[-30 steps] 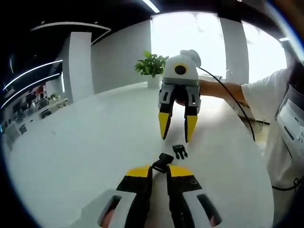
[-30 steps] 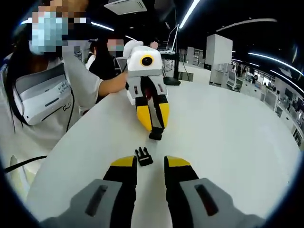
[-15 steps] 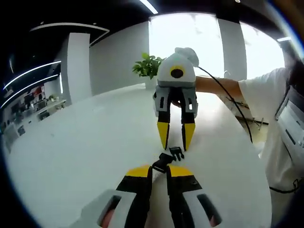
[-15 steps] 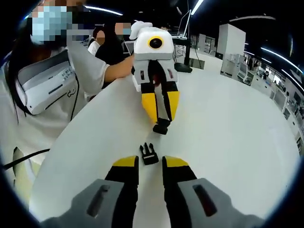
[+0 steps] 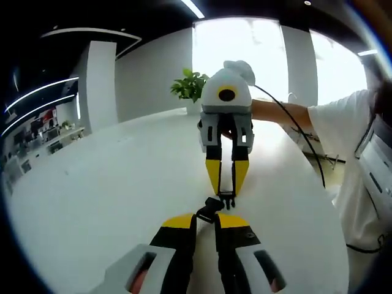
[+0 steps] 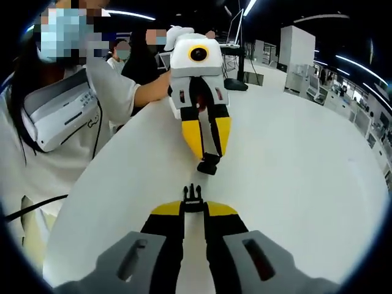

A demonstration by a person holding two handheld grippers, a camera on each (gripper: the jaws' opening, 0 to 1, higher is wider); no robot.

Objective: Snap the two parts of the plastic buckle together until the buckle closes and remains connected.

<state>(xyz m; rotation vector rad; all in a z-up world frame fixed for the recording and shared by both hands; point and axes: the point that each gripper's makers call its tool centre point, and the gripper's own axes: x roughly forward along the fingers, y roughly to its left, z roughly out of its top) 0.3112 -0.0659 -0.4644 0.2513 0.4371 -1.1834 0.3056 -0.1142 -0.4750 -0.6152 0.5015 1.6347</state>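
Observation:
A black buckle socket [image 5: 210, 210] sticks out of my left gripper [image 5: 205, 219], whose jaws are shut on it just above the white table [image 5: 92, 202]. Facing it, my right gripper [image 5: 226, 191] is shut on the black pronged buckle half [image 5: 228, 199]. In the right gripper view the pronged half [image 6: 193, 196] pokes out between the jaws of my right gripper [image 6: 193, 209], prongs pointing at the socket [image 6: 208, 164] held by my left gripper [image 6: 209, 154]. A small gap separates the two halves, and the socket sits slightly to the right of the prongs.
A person in a white shirt [image 6: 55, 122] stands at the table's edge, holding both grippers, with a black cable [image 5: 294, 122] trailing from one arm. A potted plant [image 5: 193, 86] stands at the far end of the table. The round tabletop [image 6: 294, 184] spreads wide on the other side.
The right gripper came down over the pronged half, which lay loose on the table, and shut on it. The left gripper kept its hold on the socket. The two halves are now closer.

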